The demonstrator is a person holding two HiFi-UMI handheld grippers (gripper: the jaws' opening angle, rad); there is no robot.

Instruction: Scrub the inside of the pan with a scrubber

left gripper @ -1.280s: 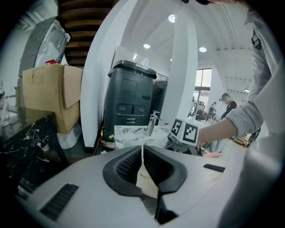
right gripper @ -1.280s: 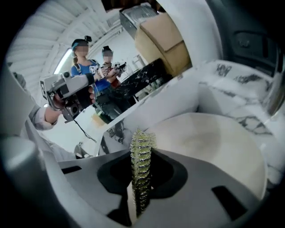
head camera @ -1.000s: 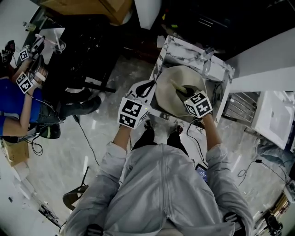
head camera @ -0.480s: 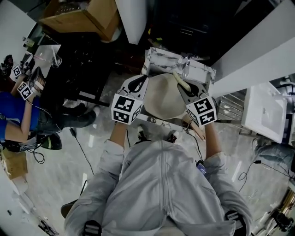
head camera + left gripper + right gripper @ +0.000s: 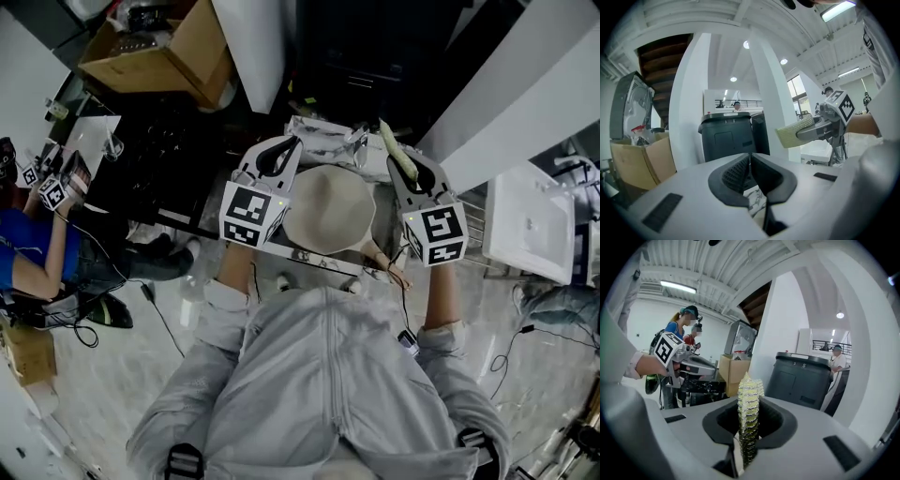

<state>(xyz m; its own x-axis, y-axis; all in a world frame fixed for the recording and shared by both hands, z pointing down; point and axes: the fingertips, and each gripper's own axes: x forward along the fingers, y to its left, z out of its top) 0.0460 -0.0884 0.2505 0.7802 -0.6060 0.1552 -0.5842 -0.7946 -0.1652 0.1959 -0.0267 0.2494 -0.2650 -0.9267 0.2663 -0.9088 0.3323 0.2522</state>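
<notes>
The right claw (image 5: 412, 173) has come up out of the pale cream round pan (image 5: 330, 211) and now hangs beside and above its right rim, where a second ago it was down in the bowl. Its jaws are clamped tight on a flat yellow-green scrubber pad with a glittery weave (image 5: 749, 399), which stands on edge between them and pokes forward past the tips. The left claw (image 5: 284, 150) has likewise risen near the pan's left rim, its jaws pressed together with nothing between them. Its own view looks level across the room rather than down at the pan, with only a sliver of marble showing below. The pan sits on the white marble-patterned counter (image 5: 323, 133), between the two claws and touched by neither, as far as the head view shows. Judged from this, the scrubber is off the pan's surface and no scrubbing is under way: either a stroke has ended and the pad must go back down inside, or the scrubbing is over. Whether the inside is clean cannot be told from here.
</notes>
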